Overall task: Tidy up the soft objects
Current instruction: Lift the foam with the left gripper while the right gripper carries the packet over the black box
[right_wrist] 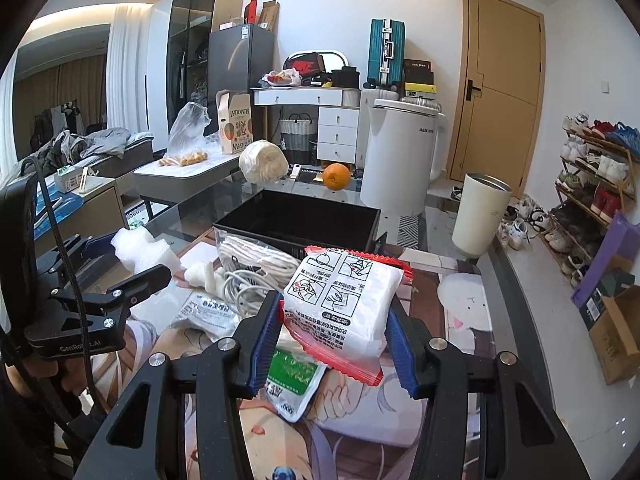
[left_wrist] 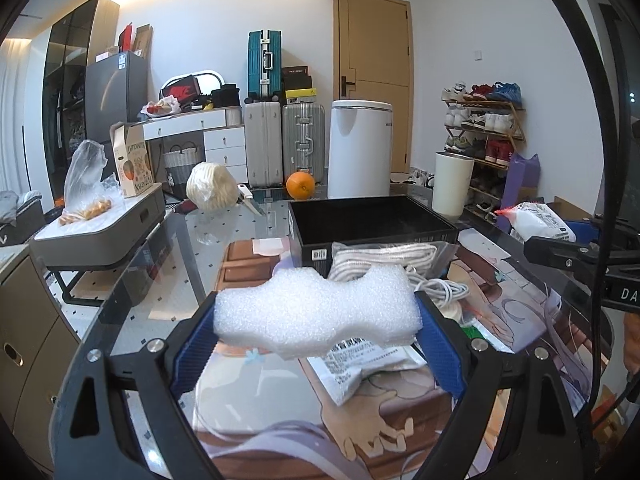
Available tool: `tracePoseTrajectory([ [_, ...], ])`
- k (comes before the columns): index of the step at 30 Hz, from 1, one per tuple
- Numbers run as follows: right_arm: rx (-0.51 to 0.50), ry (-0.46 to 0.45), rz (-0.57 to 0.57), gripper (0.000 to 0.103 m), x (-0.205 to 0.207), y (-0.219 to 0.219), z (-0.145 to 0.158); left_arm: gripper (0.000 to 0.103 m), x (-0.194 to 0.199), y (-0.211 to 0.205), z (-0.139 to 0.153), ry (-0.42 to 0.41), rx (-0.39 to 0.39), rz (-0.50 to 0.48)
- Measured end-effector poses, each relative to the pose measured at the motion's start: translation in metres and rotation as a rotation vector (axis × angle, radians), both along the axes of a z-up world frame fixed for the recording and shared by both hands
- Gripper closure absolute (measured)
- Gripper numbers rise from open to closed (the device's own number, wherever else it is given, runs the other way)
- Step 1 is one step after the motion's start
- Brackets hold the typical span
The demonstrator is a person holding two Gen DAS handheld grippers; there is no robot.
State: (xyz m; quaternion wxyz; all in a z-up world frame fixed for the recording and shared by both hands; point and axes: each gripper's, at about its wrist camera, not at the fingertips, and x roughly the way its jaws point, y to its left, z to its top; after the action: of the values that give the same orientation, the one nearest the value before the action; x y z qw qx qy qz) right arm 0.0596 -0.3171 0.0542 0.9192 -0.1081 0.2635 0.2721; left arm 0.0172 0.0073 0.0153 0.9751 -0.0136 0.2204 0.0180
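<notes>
L gripper (left_wrist: 318, 320) clamped on white foam piece (left_wrist: 316, 314), blue pads (left_wrist: 196, 344) pressing both ends, foam held level, up off the tabletop w/ jaws wide. R gripper (right_wrist: 332, 320) clamped on white packet w/ red zigzag edges (right_wrist: 346, 304), printed instruction panels on it, packet tilted, far corner up, also lifted clear of the table. Under R gripper: green-label pouch (right_wrist: 296, 384) lying flat on the anime-print mat (right_wrist: 400, 408). Under L gripper: flat printed-text sachet (left_wrist: 360, 368) on same mat. Just beyond both: bagged white rope bundle (left_wrist: 384, 260) touching the front wall of the black open box (left_wrist: 372, 216), w/ a white cable coil (left_wrist: 440, 290) beside it on the R. Box sits mid table on glass top (left_wrist: 168, 280); as far as visible, inside looks bare. In R wrist view the L gripper shows at left w/ the foam in it, a hand below on its grip. Behind box: orange (left_wrist: 301, 186), bagged noodle-like bundle (left_wrist: 212, 186), cream tumbler (left_wrist: 454, 184), white appliance (left_wrist: 360, 148). Farther back: suitcases (left_wrist: 264, 64), shoe rack (left_wrist: 484, 128), wood door (left_wrist: 374, 72). L side: tray stand w/ plastic bag (left_wrist: 86, 176) and fruit carton (left_wrist: 134, 164).
</notes>
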Motion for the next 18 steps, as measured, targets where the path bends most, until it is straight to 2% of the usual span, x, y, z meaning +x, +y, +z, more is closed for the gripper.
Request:
tracePoseTrajectory([
  [6,-0.001,0.003,0.014,0.052,0.013,0.011,-0.001,0.012,0.008,0.002,0.007,-0.002,0.007,-0.008],
  [18,0.001,-0.003,0.035,0.052,0.041,0.03,0.004,0.012,0.037,0.013,0.02,-0.039,0.022,0.036],
])
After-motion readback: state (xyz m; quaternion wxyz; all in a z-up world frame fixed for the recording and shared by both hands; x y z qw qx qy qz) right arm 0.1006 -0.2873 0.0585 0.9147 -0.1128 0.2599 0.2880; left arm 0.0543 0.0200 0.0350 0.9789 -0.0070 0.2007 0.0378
